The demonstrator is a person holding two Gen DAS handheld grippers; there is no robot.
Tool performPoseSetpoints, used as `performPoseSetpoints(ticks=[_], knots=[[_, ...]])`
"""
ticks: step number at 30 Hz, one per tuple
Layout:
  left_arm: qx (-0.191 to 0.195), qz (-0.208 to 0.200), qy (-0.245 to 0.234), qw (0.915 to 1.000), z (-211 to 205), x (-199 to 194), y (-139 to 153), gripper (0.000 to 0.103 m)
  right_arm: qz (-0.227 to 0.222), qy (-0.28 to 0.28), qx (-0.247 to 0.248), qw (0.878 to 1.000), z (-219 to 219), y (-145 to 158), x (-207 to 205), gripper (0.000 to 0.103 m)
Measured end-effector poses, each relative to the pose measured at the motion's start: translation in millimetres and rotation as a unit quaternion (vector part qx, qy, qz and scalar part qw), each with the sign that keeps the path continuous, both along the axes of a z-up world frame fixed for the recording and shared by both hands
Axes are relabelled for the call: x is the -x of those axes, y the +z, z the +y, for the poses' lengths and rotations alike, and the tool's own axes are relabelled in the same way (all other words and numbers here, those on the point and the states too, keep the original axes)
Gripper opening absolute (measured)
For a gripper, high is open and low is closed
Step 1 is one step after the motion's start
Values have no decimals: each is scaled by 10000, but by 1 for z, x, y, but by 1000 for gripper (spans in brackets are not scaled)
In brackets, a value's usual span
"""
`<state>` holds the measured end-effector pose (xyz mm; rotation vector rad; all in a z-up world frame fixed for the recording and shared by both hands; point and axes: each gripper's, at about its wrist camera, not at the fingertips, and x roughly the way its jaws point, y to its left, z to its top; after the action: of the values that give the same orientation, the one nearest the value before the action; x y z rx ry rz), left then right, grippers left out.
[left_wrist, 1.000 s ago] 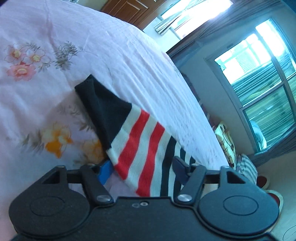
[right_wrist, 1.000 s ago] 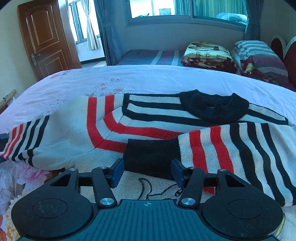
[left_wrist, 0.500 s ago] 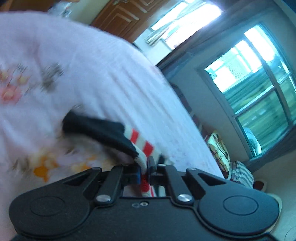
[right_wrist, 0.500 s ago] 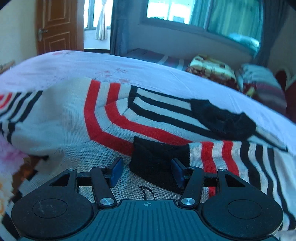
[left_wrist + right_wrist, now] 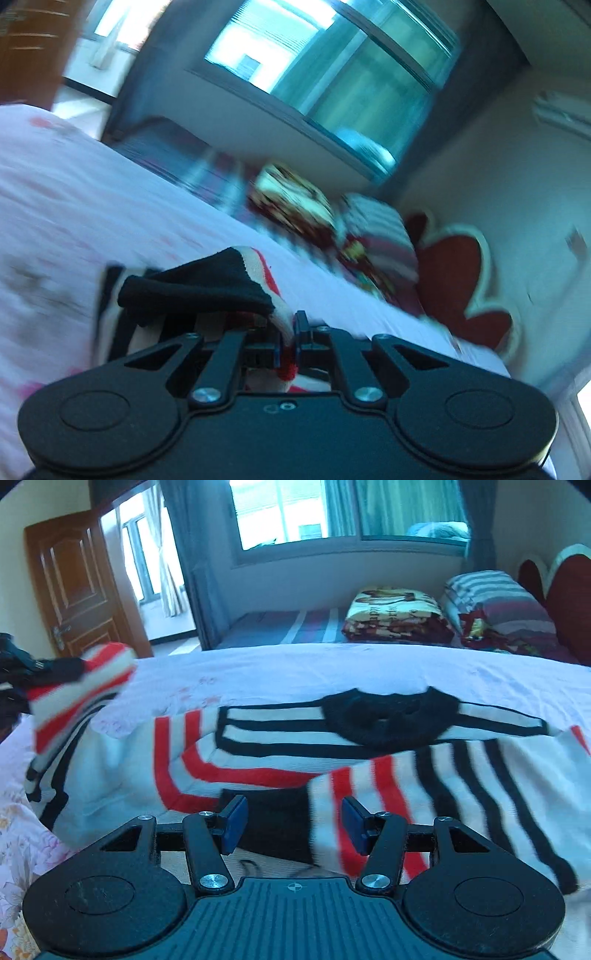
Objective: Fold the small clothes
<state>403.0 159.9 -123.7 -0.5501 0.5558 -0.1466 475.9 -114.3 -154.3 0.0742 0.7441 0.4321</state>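
Half the sleeve (image 5: 207, 284) blurs past the clamped left claw (image 5: 287, 341).

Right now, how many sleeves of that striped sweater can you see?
2. The left sleeve is lifted off the bed at the far left, pinched in the left gripper. The right sleeve lies folded across the sweater's front, its black cuff between the open right gripper.

No legible text anywhere; lettering on folded blanket (image 5: 397, 611) by window too blurred to read.
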Motion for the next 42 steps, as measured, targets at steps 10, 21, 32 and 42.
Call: performPoseSetpoints(ticks=[10, 21, 32, 42], knots=[[-525, 1209, -1252, 9833, -106, -41, -65, 65, 393, -446, -269, 9979, -76, -2, 12, 56], [-432, 555, -1151, 9909, -116, -29, -4, 86, 316, 390, -769, 9958, -43, 17, 28, 56], [-626, 665, -279, 9954, -68, -10, -9, 86, 249, 731, -405, 9962, -7, 11, 34, 56], [-860, 1418, 990, 9812, 13, 14, -54, 85, -395, 551, 557, 9961, 34, 1, 23, 55]])
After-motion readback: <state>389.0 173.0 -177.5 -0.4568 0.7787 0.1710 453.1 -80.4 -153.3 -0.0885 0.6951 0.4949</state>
